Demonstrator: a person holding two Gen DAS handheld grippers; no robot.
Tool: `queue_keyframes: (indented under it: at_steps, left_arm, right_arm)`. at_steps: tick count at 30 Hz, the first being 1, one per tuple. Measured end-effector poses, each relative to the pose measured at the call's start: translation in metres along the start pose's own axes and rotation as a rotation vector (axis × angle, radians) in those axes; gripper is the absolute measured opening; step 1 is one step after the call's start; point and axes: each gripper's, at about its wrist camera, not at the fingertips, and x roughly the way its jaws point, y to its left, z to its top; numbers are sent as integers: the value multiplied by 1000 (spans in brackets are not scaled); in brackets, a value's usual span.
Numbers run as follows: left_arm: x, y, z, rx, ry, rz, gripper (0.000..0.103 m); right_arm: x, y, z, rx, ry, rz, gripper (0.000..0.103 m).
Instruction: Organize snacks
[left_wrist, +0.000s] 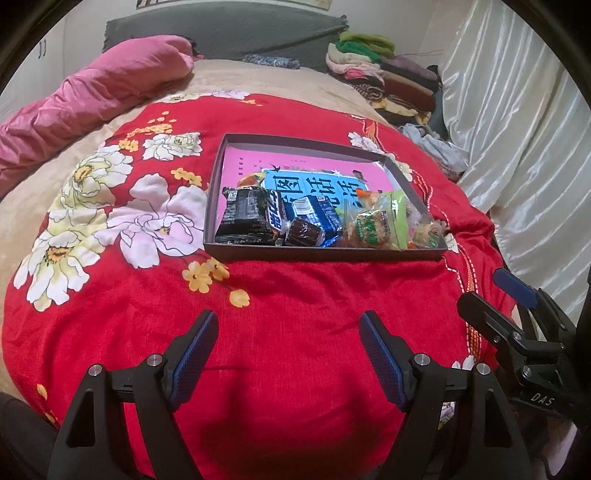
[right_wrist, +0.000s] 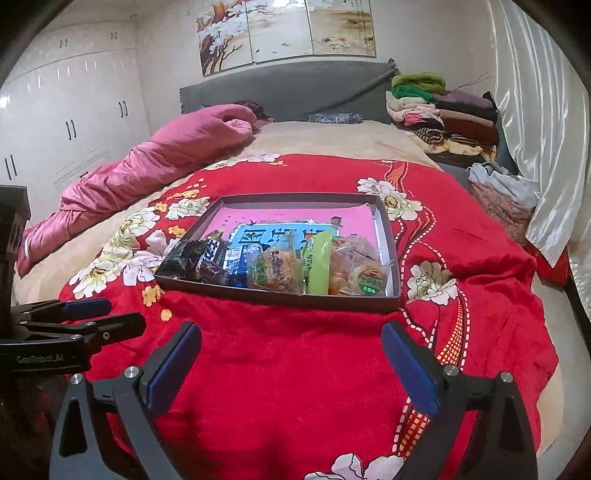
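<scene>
1. One shallow dark cardboard tray (left_wrist: 325, 254) lies on the red floral blanket (left_wrist: 295, 295) that covers the bed, ahead of both grippers and apart from them
2. The snacks crowd the tray's near edge in a single row: at the left a black wrapped bar (left_wrist: 245, 218) and a blue-and-white wrapped bar (left_wrist: 314, 212), with a small dark brown wrapped sweet (left_wrist: 304, 232) in front of them; at the right a green packet (right_wrist: 317, 262) and about three clear-wrapped round cakes (right_wrist: 275, 271), though the exact count is hard to tell where the wrappers overlap
3. One pink and blue printed sheet (left_wrist: 314, 184) lines the tray floor, bare in the far half
4. The tray's long axis runs left to right across both views; the black bar lies with its length running from the near edge towards the far one, tilted slightly
5. One left gripper (left_wrist: 288, 332) hovers over bare blanket, its blue pads (left_wrist: 194, 350) well apart, holding nothing and touching nothing
6. One right gripper (right_wrist: 291, 347) stands spread wider, empty, its jaws parted over red cloth
7. Further off: one pink quilt (right_wrist: 155, 166), one stack of folded clothes (right_wrist: 443, 114), white curtains (left_wrist: 517, 147)
</scene>
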Motion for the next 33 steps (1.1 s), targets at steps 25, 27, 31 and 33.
queue_keyframes:
  at_steps: [25, 27, 31, 33]
  left_arm:
    - [-7, 0, 4, 1, -23, 10, 80]
    - [-7, 1, 5, 1, -24, 17, 80]
    - [-8, 2, 4, -3, -27, 24, 80]
    - [-8, 2, 4, -2, -29, 24, 80]
  right_arm:
    - [1, -3, -1, -1, -1, -16, 99]
    - [1, -3, -1, -3, 1, -17, 99]
    - [2, -2, -2, -5, 1, -25, 99]
    - [2, -2, -2, -3, 4, -25, 99]
